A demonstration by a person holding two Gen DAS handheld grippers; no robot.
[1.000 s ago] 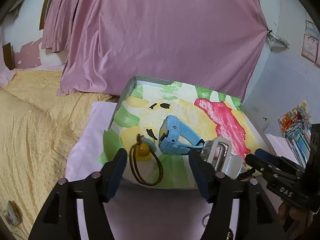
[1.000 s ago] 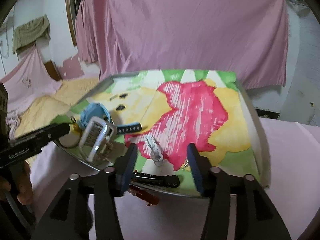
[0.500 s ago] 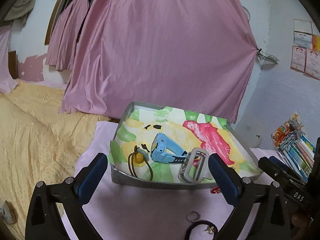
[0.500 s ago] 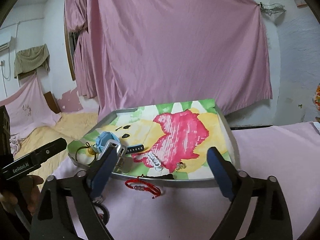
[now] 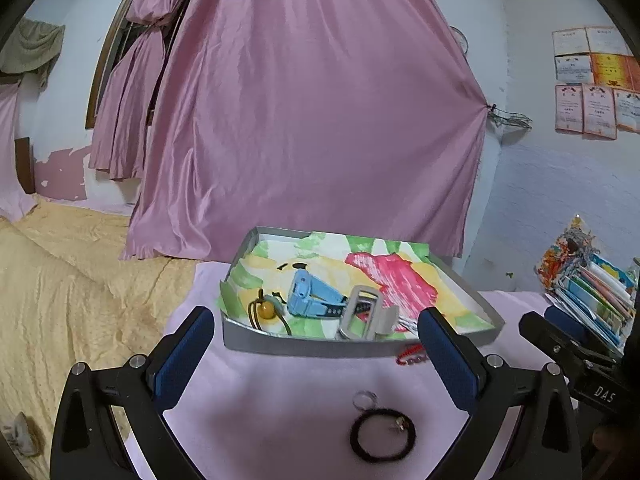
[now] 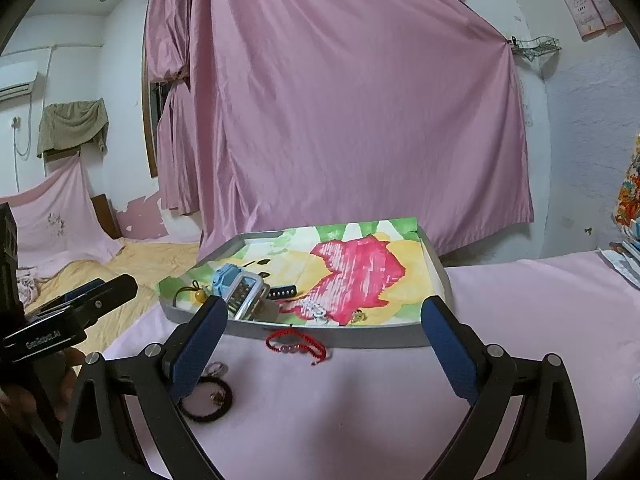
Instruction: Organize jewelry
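A grey tray [image 5: 320, 346] [image 6: 360, 338] lined with a painted paper sits on a pink cloth. It holds a blue watch [image 5: 308, 296] [image 6: 226, 280], a silver buckle piece [image 5: 362, 314] [image 6: 246, 298], an amber bead on a dark cord [image 5: 266, 310] [image 6: 199, 296] and a white clip [image 6: 314, 310]. In front of the tray, on the cloth, lie a red bracelet [image 5: 412, 354] [image 6: 296, 342], a black band [image 5: 382, 436] [image 6: 206, 398] and a small metal ring [image 5: 365, 399]. My left gripper [image 5: 316, 350] and my right gripper [image 6: 324, 340] both hang open and hold nothing, short of the tray.
A stack of books [image 5: 592, 292] stands at the right of the table. A yellow bedspread [image 5: 60, 280] lies to the left. A pink curtain [image 5: 320, 120] hangs behind the tray. The other hand's gripper shows at each view's edge.
Both grippers have drawn back from the tray and opened wide. The tray looks smaller, and the red bracelet, black band and ring on the cloth have come into view.
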